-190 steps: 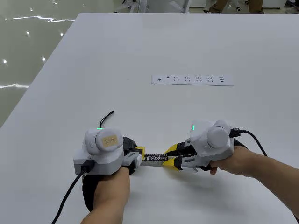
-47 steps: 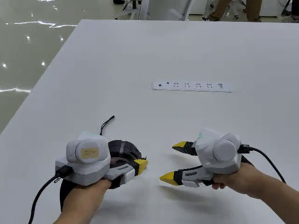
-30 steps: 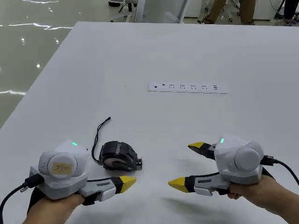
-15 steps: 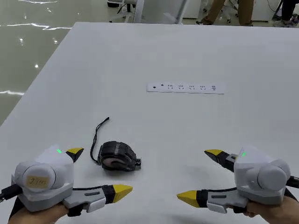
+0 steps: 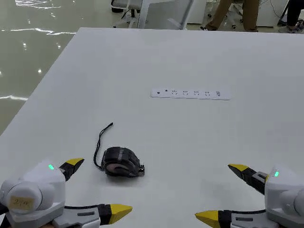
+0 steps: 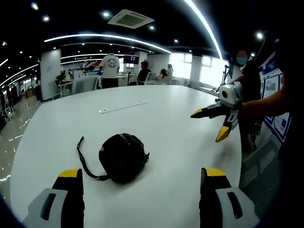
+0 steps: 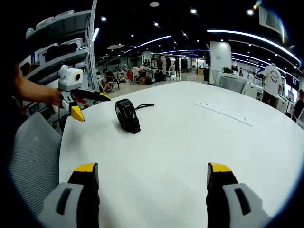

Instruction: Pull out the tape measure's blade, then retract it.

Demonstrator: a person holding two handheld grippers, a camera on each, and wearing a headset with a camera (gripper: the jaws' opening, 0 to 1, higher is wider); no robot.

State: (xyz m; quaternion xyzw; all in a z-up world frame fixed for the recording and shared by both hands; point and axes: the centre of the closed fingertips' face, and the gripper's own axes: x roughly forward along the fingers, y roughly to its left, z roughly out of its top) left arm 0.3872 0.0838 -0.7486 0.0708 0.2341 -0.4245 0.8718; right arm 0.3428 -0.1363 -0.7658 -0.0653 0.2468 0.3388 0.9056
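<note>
On the table (image 5: 190, 52), left gripper (image 5: 100, 185) and right gripper (image 5: 220, 192) gape near tape measure (image 5: 121, 162).

The left tool (image 6: 142, 174), jaws wide apart, faces the tape measure (image 6: 122, 156) on the table (image 6: 166, 118).

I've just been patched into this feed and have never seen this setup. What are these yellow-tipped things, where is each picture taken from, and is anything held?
There is no robot arm here: a person holds a two-jaw gripper in each hand. The wide picture comes from a headset camera looking down at the white table. The two round pictures come from cameras riding on the grippers, looking out between their yellow-tipped jaws. The left gripper and the right gripper are both open and hold nothing. Ahead of them, nearer the left one, lies a black tape measure with a thin strap, no blade drawn out. Farther back lies a white power strip.
</note>
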